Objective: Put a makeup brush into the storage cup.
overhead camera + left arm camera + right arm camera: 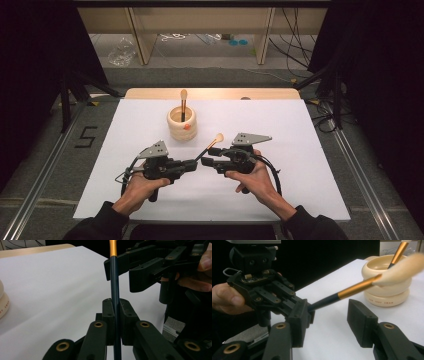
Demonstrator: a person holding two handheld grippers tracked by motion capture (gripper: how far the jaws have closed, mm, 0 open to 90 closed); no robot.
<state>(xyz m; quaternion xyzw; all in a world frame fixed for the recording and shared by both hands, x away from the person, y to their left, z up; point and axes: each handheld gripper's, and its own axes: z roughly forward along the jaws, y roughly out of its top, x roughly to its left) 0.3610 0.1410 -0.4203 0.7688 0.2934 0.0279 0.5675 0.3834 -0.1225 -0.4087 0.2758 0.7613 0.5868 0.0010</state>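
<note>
White table [300,165] — one brush [183,104] already in cup [182,125]; left gripper [192,164] clamped second brush [212,144], right gripper [206,161] jaws apart — handover pending.

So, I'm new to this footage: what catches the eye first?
The makeup brush at mid-table: the left gripper is shut on its dark handle, tip raised toward the right gripper, whose jaws stand open around it. Behind sits a cream ringed pot with a second brush upright in it.
</note>
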